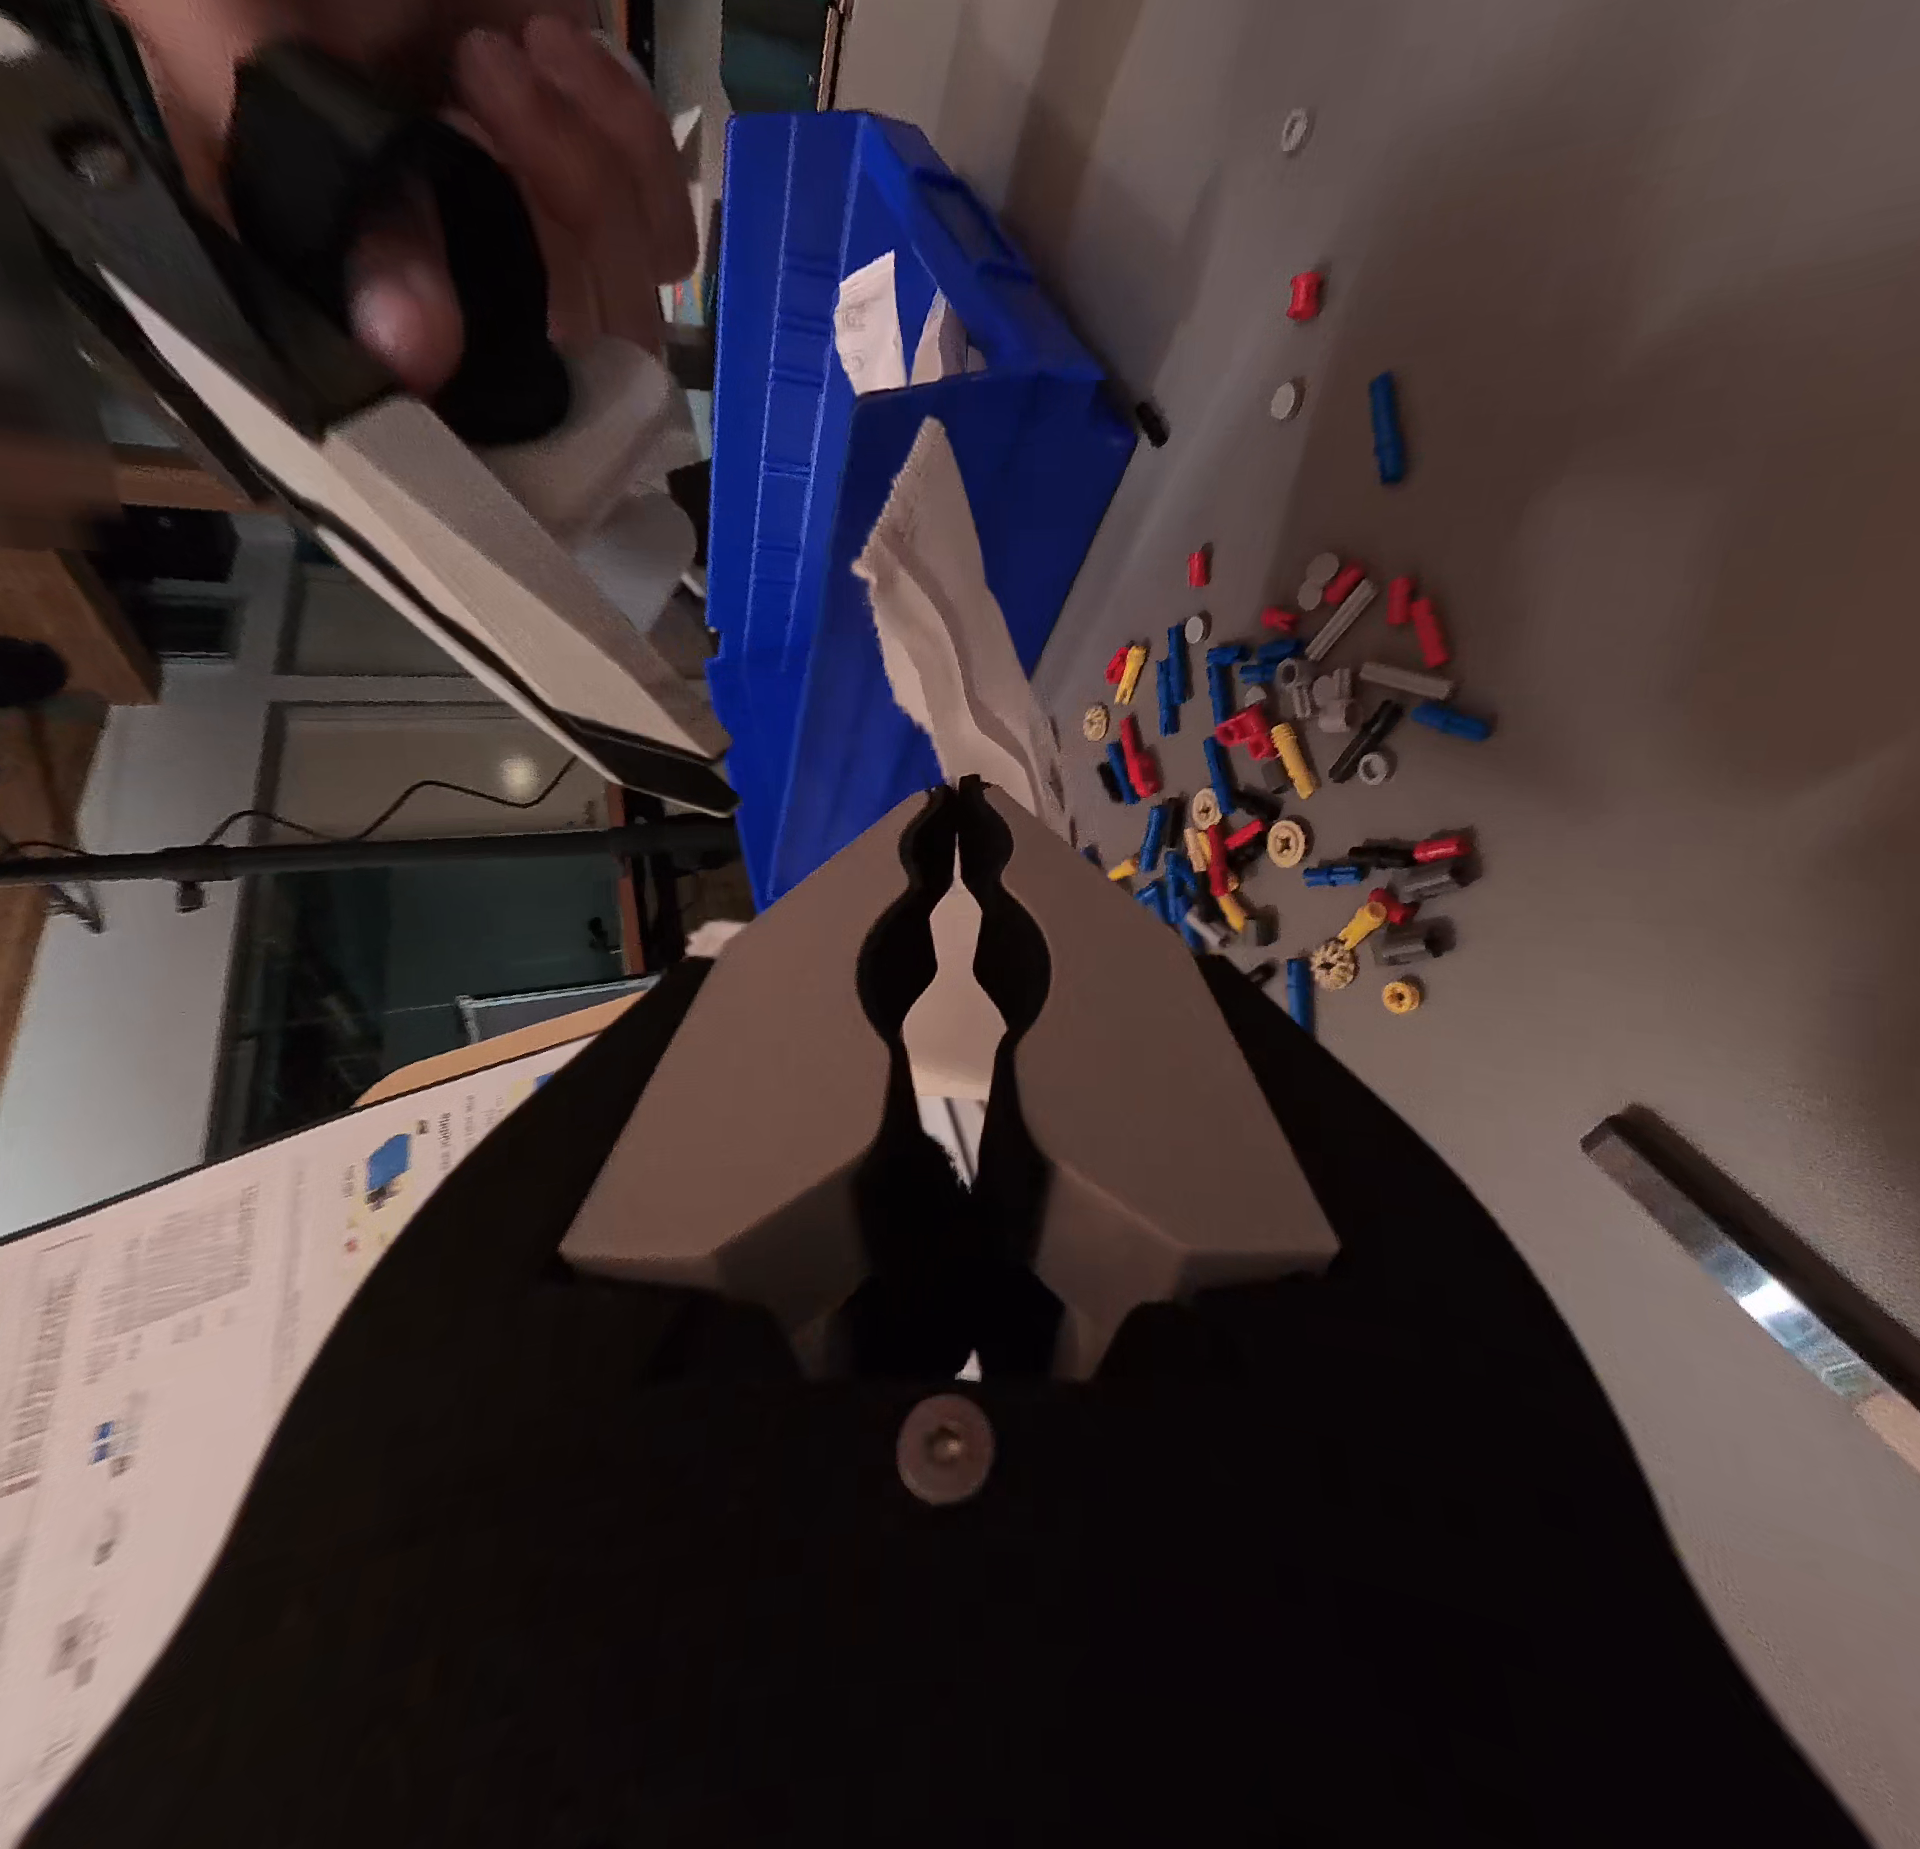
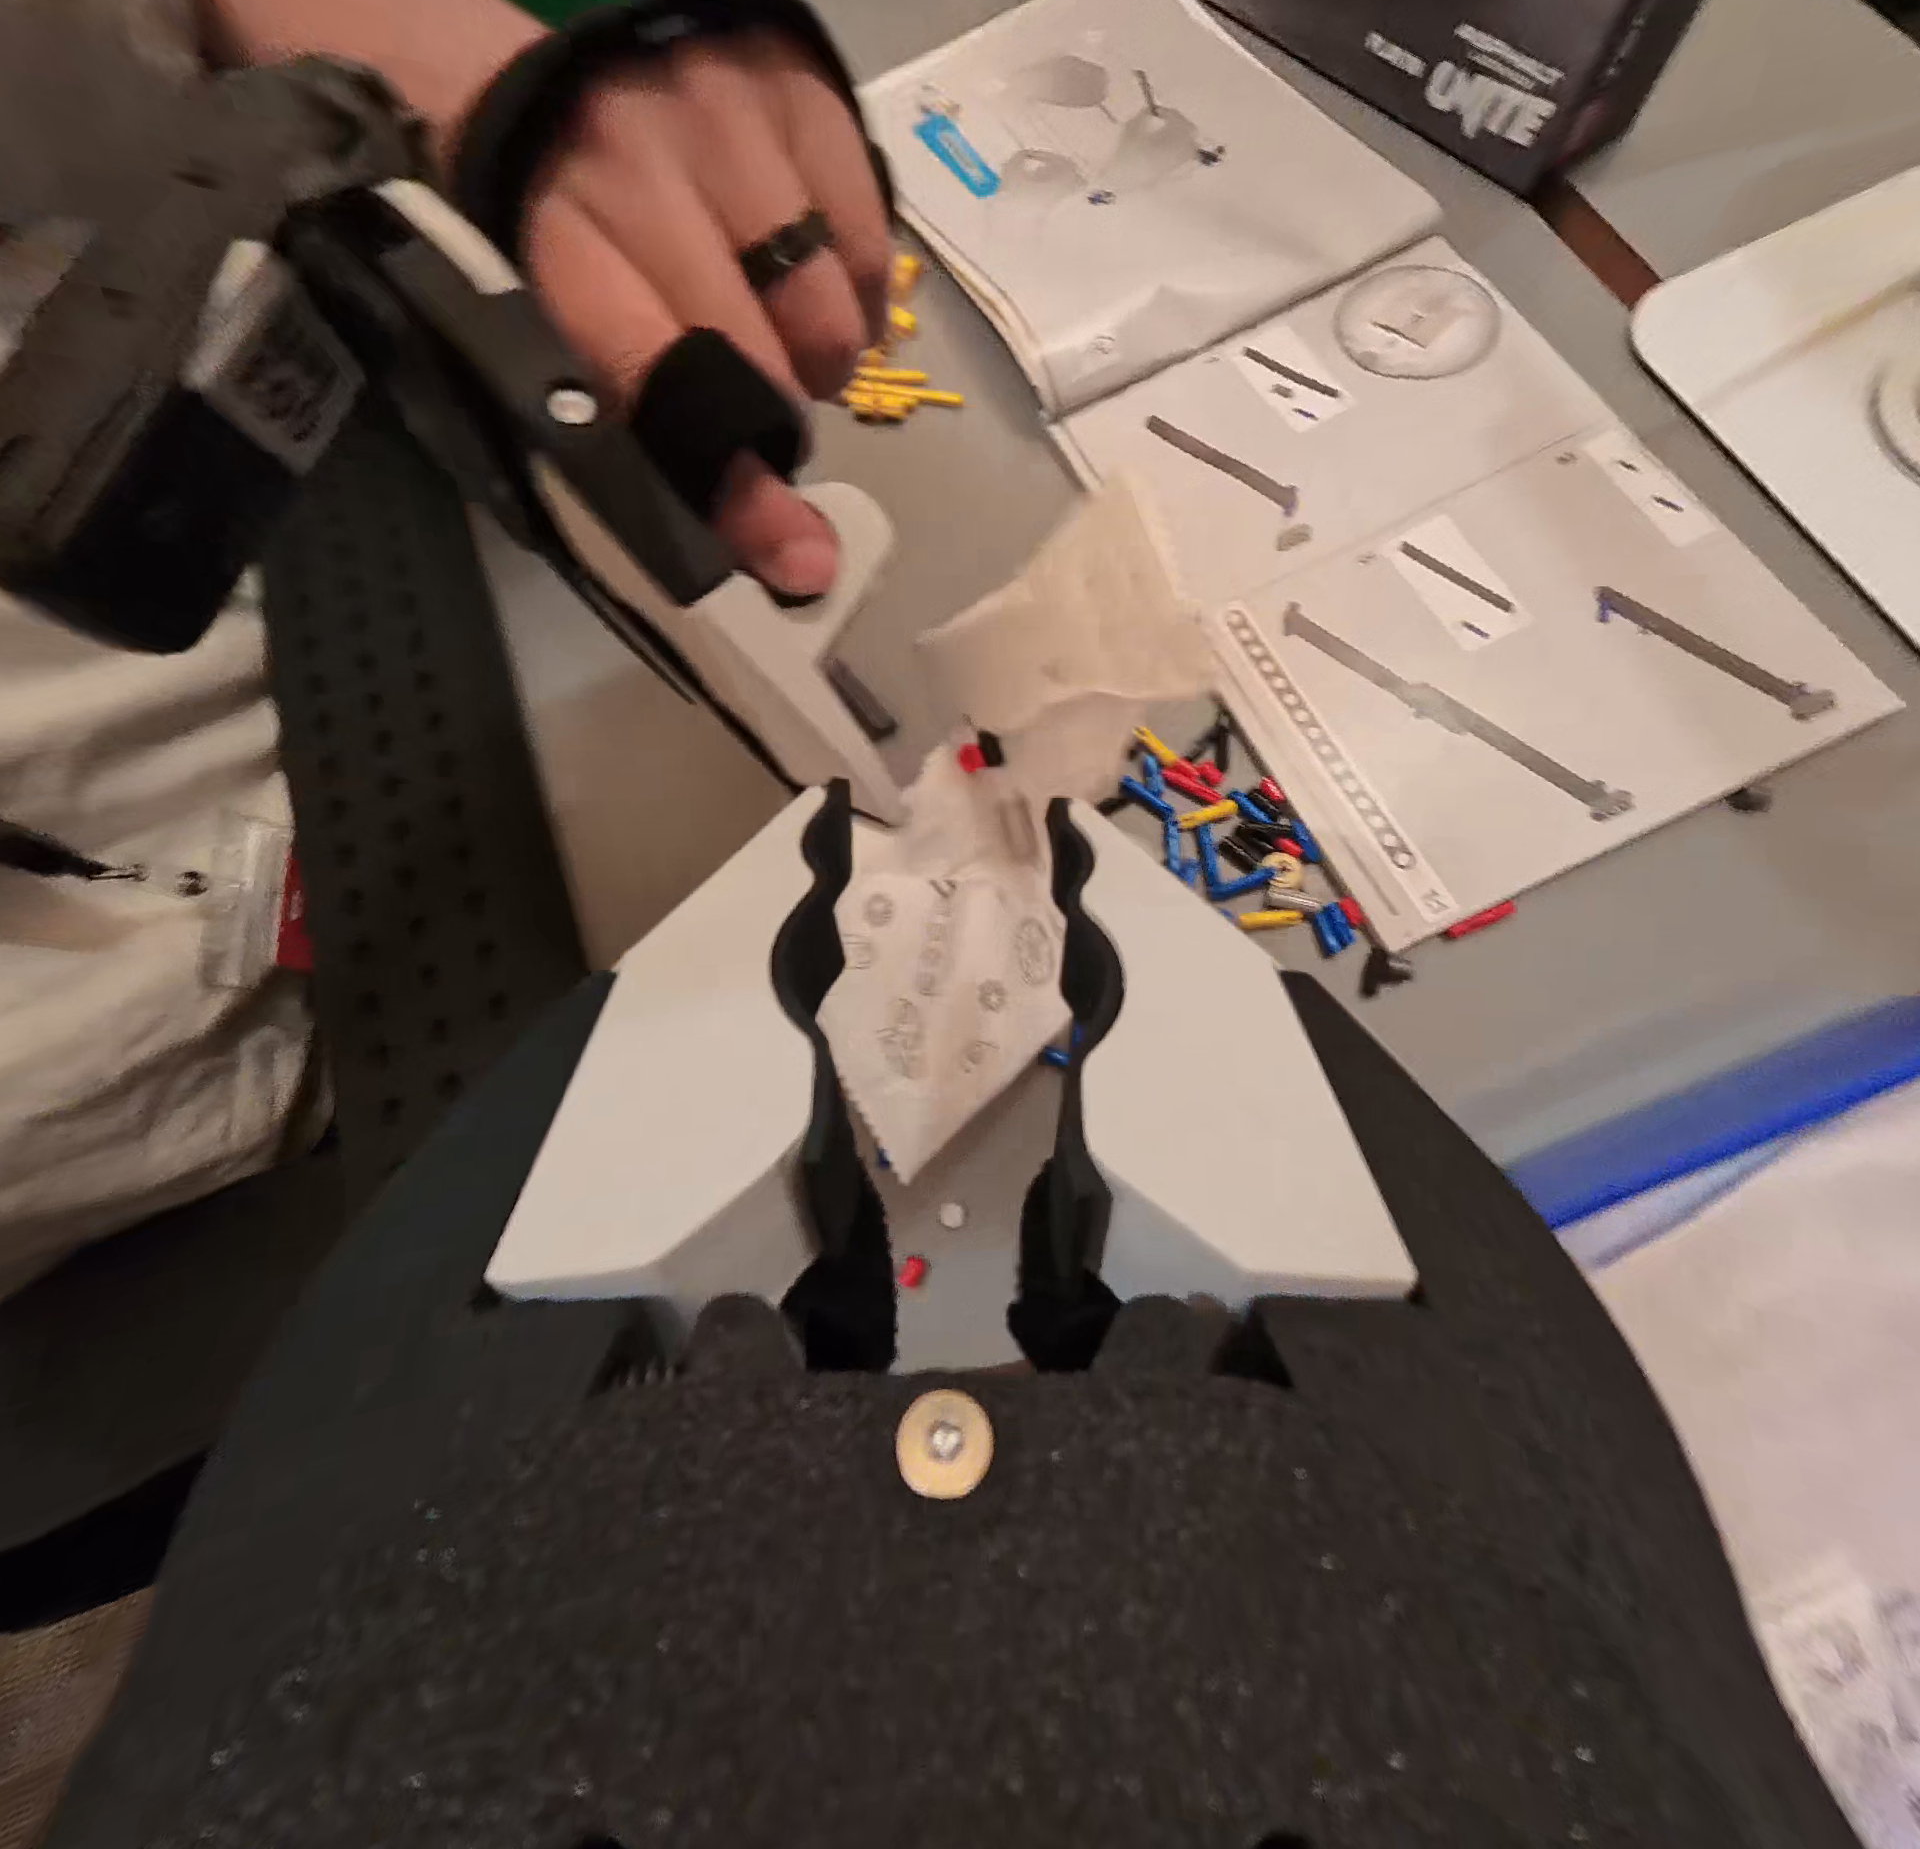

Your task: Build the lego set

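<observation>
Left gripper (image 1: 961, 789) pinched tight, tips meeting at 12 o'clock, clamped on the bag (image 1: 951, 594). Right gripper (image 2: 945, 797) spread wide, jaws apart and gripping nothing. The left hand (image 2: 686, 230) sits at 11 o'clock in the right wrist view, one finger through the trigger loop, a ring showing.

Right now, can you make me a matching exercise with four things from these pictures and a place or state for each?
Things:
1. paper bag
2. blue bin
3. yellow pins
4. right gripper

Places or states:
A. jaws open
B. beside the left hand
C. pinched by the left gripper
D. behind the bag, on the table

Pairs: 1-C, 2-D, 3-B, 4-A
</observation>
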